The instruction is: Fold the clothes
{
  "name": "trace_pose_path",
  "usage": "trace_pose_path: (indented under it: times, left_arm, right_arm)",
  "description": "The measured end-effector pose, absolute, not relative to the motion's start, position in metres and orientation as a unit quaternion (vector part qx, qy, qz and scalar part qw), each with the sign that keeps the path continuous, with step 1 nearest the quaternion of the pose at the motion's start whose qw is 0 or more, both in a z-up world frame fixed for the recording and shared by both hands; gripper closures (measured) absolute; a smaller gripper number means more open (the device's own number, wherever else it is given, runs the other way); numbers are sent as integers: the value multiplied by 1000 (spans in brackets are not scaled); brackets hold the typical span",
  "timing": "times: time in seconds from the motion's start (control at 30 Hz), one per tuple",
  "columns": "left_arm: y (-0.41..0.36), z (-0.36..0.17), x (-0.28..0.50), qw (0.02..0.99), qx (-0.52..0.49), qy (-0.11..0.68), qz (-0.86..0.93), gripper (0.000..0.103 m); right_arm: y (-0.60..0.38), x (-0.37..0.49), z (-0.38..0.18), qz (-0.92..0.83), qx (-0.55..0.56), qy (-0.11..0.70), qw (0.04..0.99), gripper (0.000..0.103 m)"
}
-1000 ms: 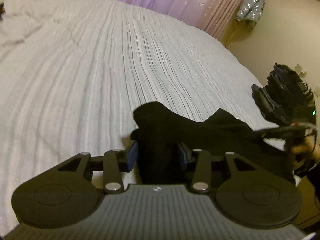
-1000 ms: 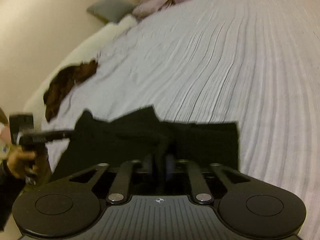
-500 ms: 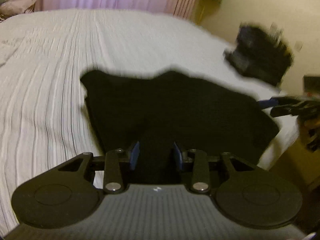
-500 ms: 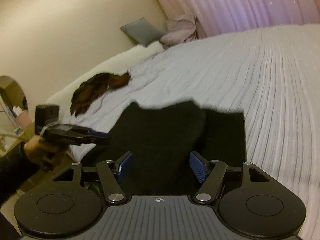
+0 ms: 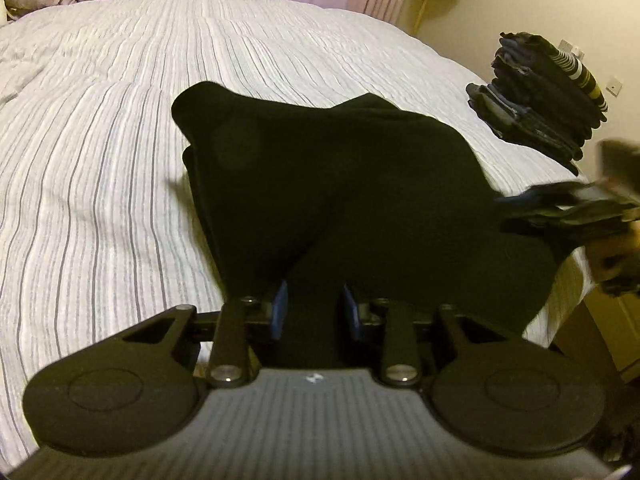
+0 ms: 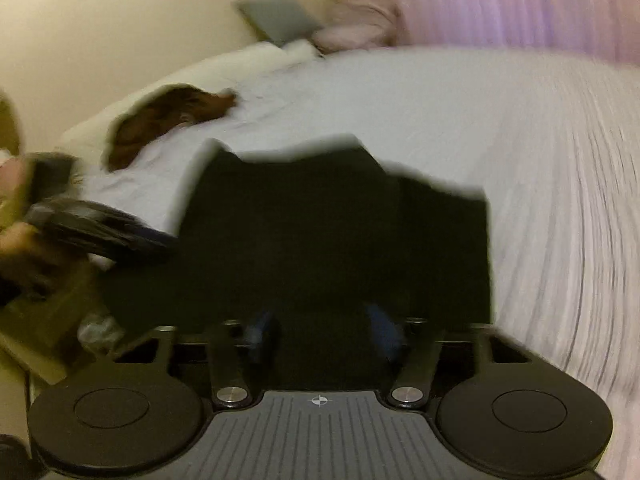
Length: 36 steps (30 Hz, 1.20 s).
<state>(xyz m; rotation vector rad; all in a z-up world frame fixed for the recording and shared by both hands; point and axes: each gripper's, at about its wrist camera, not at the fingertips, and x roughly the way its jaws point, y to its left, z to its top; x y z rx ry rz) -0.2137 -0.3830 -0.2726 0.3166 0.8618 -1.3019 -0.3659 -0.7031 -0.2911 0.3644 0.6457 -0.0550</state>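
Two grippers at near edge of black garment (image 5: 340,184) spread mid-frame on striped bed (image 5: 100,200): left gripper (image 5: 314,306) jaws closing on gathered fabric, right gripper (image 6: 324,330) jaws closing, grip unclear through blur, presumably for next fold.

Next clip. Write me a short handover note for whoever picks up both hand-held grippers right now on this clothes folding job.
Left hand-held gripper: jaws closing, black garment bunched between its pads.
Right hand-held gripper: jaws closing over the garment's near edge; picture blurred, so grip unclear.
Garment lies partly folded at the near edge of the striped bed.
A stack of folded dark clothes sits at the bed's corner.
Left: finish this fold, flatten, add it to the stack.
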Motion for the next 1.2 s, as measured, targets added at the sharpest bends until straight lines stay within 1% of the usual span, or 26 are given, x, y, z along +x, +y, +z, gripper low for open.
trace_pose_path:
  times: [0.03, 0.07, 0.1, 0.13, 0.17, 0.37, 0.5, 0.53, 0.57, 0.6, 0.63, 0.67, 0.73, 0.8, 0.87, 1.0, 1.1, 1.2]
  left_arm:
    - [-383, -272, -214, 699, 144, 387, -584, 76]
    - [-382, -271, -214, 698, 147, 388, -584, 77]
    - [-382, -270, -214, 698, 149, 387, -583, 77]
    - [-381, -268, -215, 698, 152, 386, -583, 78]
    - [-380, -267, -217, 699, 155, 383, -584, 78]
    - [-363, -246, -236, 715, 158, 351, -583, 76]
    - [-344, -229, -256, 719, 154, 325, -594, 74]
    - [-340, -227, -262, 720, 157, 319, -597, 74]
    - [-339, -227, -268, 719, 167, 316, -596, 74]
    - [-339, -230, -274, 718, 177, 315, -595, 74]
    - [-339, -235, -278, 717, 188, 316, -593, 74]
    - [-339, -240, -281, 716, 197, 319, -589, 74]
    - [-341, -249, -285, 718, 202, 323, -583, 73]
    - [-344, -257, -287, 720, 201, 328, -578, 73]
    - [-343, -256, -287, 724, 196, 330, -573, 73]
    - [-337, -251, -288, 730, 198, 327, -566, 72]
    - [-339, -254, -286, 730, 198, 335, -562, 71]
    - [-345, -253, -291, 732, 209, 332, -556, 71]
  right_arm:
    - [-716, -368, -297, -33, 214, 303, 928, 74]
    - [-728, -371, -302, -39, 252, 290, 922, 86]
    - [-738, -373, -303, -47, 283, 284, 915, 94]
    - [-743, -375, -302, -49, 301, 281, 910, 94]
    - [-741, -378, -300, -50, 296, 283, 911, 94]
    - [-720, -407, -280, -66, 246, 302, 919, 94]
    - [-695, -416, -264, -92, 189, 311, 927, 93]
    - [-686, -416, -259, -100, 171, 306, 931, 90]
    - [-678, -419, -255, -95, 164, 288, 939, 74]
    - [-670, -423, -252, -88, 158, 269, 946, 50]
    - [-662, -426, -248, -82, 152, 250, 953, 40]
    - [-656, -427, -249, -79, 154, 243, 954, 36]
    - [-646, -418, -267, -76, 152, 279, 945, 36]
    - [-638, -414, -285, -88, 118, 308, 940, 35]
    - [-636, -418, -281, -96, 128, 302, 940, 35]
    - [-629, -430, -265, -94, 134, 263, 951, 35]
    - [-629, -425, -285, -105, 129, 304, 938, 35]
    - [-628, -426, -287, -115, 128, 308, 936, 35]
